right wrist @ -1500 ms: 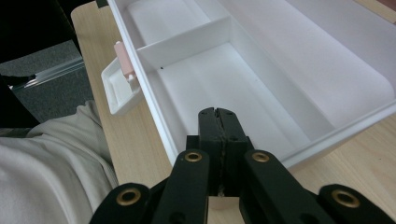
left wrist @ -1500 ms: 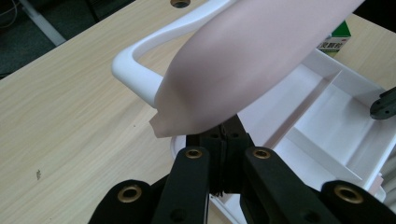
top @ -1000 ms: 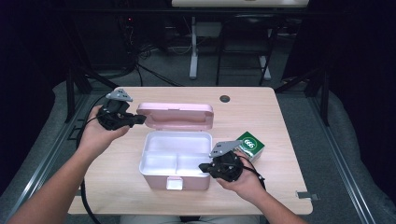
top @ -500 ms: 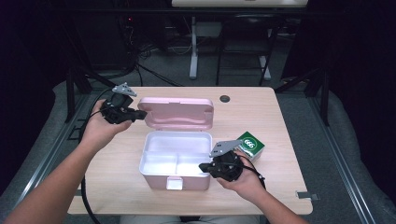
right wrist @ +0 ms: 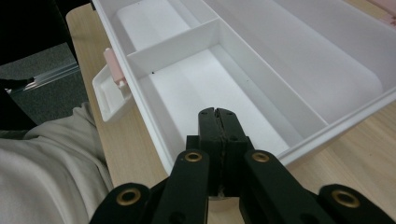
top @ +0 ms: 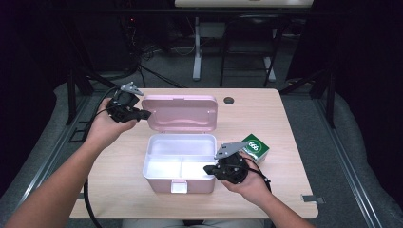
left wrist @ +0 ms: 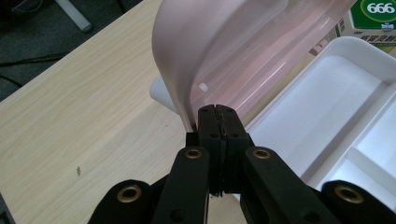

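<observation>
A white lunch box (top: 157, 176) with an inner divider stands open at the table's middle, its pink lid (top: 180, 113) raised at the back. My left gripper (top: 142, 114) is shut, its tips against the lid's left edge; in the left gripper view the shut tips (left wrist: 218, 113) sit right at the pink lid's rim (left wrist: 177, 70). My right gripper (top: 207, 168) is shut at the box's right front corner. In the right gripper view its tips (right wrist: 218, 114) hang over a small front compartment (right wrist: 205, 88). Neither gripper holds anything.
A green carton (top: 255, 147) marked 666 lies on the wooden table (top: 285, 118) just right of the box, behind my right hand. A pink latch (top: 179, 186) sticks out at the box's front. A dark round hole (top: 229, 100) sits near the table's far edge.
My left gripper has shifted slightly away from me and to the right along the lid's left edge, and the lid stands a little more upright. The right gripper has stayed put.
</observation>
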Demonstrator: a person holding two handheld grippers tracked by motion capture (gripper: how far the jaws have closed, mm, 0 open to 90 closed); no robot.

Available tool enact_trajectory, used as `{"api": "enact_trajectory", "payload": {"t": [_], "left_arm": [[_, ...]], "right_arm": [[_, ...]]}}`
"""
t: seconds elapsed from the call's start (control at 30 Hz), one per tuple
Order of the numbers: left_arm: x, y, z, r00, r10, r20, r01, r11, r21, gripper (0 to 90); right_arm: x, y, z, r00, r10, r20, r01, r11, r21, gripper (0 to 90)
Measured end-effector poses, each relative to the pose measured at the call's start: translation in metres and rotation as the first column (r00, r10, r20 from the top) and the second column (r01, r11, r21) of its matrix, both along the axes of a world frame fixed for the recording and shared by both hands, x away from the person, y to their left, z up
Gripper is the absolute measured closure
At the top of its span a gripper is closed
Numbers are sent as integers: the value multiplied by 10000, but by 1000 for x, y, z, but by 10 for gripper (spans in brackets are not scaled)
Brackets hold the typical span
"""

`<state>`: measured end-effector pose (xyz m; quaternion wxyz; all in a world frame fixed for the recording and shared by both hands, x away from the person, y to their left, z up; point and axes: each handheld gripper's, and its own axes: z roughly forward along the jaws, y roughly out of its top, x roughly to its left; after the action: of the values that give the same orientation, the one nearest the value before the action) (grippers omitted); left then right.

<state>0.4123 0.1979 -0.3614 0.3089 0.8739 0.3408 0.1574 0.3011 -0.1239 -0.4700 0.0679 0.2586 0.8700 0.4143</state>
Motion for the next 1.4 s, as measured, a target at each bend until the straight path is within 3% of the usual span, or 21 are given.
{"api": "enact_trajectory", "payload": {"t": [0.77,1.17,1.4], "left_arm": [[14,1,-13,9985,339,-429,-295,9945,1002,891],[11,9,-18,9977,414,-539,-351,9930,1125,743],[8,16,-20,9972,451,-599,-376,9920,1205,726]], "right_arm": [[-3,2,-2,10000,47,-16,-47,10000,33,900],[0,11,-10,9999,97,36,-97,9999,-28,900],[0,13,-12,9999,115,64,-115,9999,12,900]]}}
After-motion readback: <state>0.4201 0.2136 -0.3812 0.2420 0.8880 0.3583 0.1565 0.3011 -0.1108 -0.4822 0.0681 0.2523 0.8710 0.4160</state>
